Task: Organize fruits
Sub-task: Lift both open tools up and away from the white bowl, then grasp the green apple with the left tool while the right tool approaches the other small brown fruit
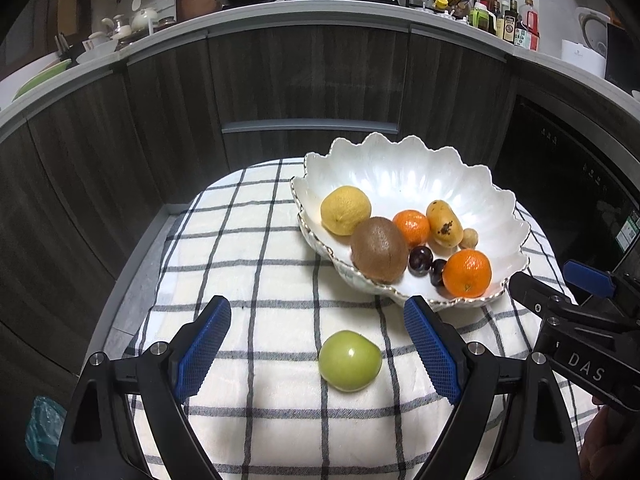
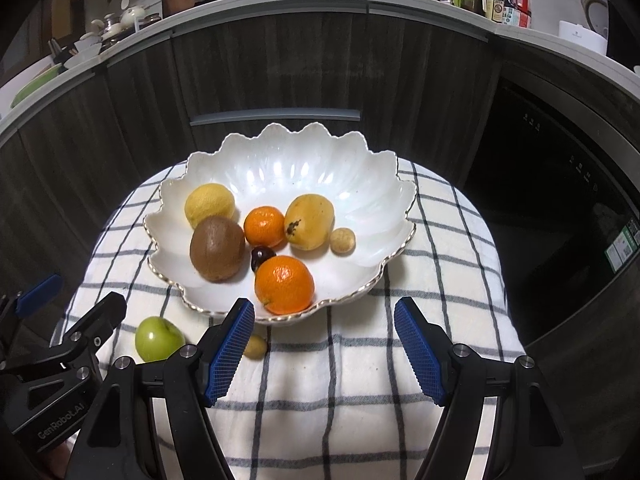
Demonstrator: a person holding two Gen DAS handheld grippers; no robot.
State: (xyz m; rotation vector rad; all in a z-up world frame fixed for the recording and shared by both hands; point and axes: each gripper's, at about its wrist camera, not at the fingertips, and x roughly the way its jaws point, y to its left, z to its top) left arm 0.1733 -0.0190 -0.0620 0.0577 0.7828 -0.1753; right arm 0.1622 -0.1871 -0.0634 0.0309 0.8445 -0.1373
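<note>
the green apple (image 1: 349, 360) lies on the cloth (image 1: 248, 240) at 7 o'clock from the bowl (image 1: 400, 176), between the open, empty left gripper (image 1: 317, 346) jaws. it looks firm and smooth (maybe slippery), so hold its widest part. right gripper (image 2: 324, 346) also open.

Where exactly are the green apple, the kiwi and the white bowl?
green apple (image 1: 349, 361), left wrist view, middle of its skin.
kiwi (image 2: 217, 249), right wrist view, middle of its brown side.
white bowl (image 2: 304, 168), right wrist view, bare inner wall.

Dark wood-grain cabinets (image 1: 312, 76), pale countertop (image 1: 304, 10) — crowded with cookware, bottles, perhaps a kettle (image 2: 594, 14)
</note>
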